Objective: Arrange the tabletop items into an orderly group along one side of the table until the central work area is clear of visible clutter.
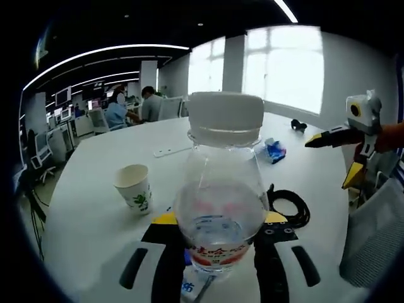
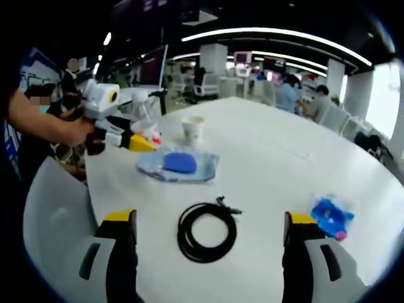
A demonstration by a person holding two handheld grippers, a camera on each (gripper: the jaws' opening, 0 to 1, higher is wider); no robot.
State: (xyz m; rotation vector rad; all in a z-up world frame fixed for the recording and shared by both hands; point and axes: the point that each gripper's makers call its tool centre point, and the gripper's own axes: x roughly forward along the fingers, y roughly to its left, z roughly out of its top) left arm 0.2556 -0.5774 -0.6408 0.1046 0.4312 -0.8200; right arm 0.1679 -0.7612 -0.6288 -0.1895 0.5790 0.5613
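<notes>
A clear water bottle (image 1: 218, 189) with a white cap and red label stands upright between my left gripper's (image 1: 219, 222) jaws, which are shut on it. In the right gripper view the left gripper (image 2: 129, 140) holds the same bottle (image 2: 146, 126) at the table's left edge. My right gripper (image 2: 209, 219) is open, its jaws wide apart just above a black cable coil (image 2: 205, 233). It also appears open at the right of the left gripper view (image 1: 338, 154). A paper cup (image 1: 134, 186) with a green print stands left of the bottle.
On the round white table (image 2: 265, 158) lie a plastic bag with a blue pad (image 2: 178, 164), a blue packet (image 2: 331, 218), a white power strip (image 1: 172, 150) and a small black object (image 1: 298, 125). A grey chair (image 1: 372, 233) stands at the rim. People sit at desks beyond.
</notes>
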